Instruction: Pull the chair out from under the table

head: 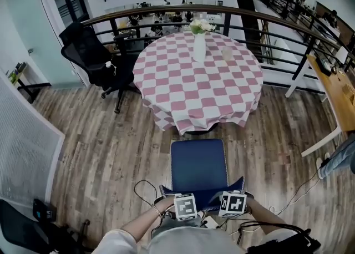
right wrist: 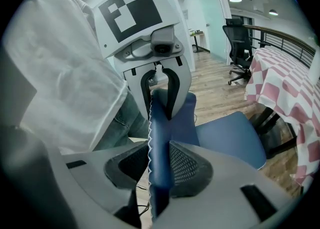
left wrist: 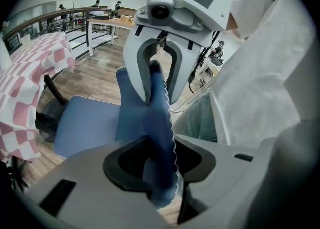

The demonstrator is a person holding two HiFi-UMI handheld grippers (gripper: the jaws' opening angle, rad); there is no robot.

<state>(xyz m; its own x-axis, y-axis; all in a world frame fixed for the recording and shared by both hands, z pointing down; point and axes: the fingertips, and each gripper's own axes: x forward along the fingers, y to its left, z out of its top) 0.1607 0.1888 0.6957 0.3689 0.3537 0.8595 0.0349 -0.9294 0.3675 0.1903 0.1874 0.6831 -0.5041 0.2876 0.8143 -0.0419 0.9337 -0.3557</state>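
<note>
Handling: the chair (head: 198,164) looks like a stiff frame under soft padding, so the covering may give a little under the pads while the frame follows the pull. The top edge of the backrest (head: 206,194) is the sound place to take hold, and you have it there. It stands on a plank floor (head: 105,147) and should slide, but a pull from this high could tip it toward you, so keep the pull low and level. No view shows its feet (wheels or plain legs cannot be told).

Grippers: your left gripper (left wrist: 161,168) is clasped on the backrest, with blue fabric filling the gap between its pads. Your right gripper (right wrist: 156,165) is clenched on the same edge, its mesh pad pressed against the cloth.

Appearance: mid-blue seat (right wrist: 230,138), darker blue backrest with a pale zigzag seam along its rim.

Position: the chair stands at 6 o'clock of the round table (head: 166,81), and its seat front is just short of the checked cloth's hem, so it appears largely out already. A loose cable (head: 140,183) lies at the chair's 8 o'clock.
</note>
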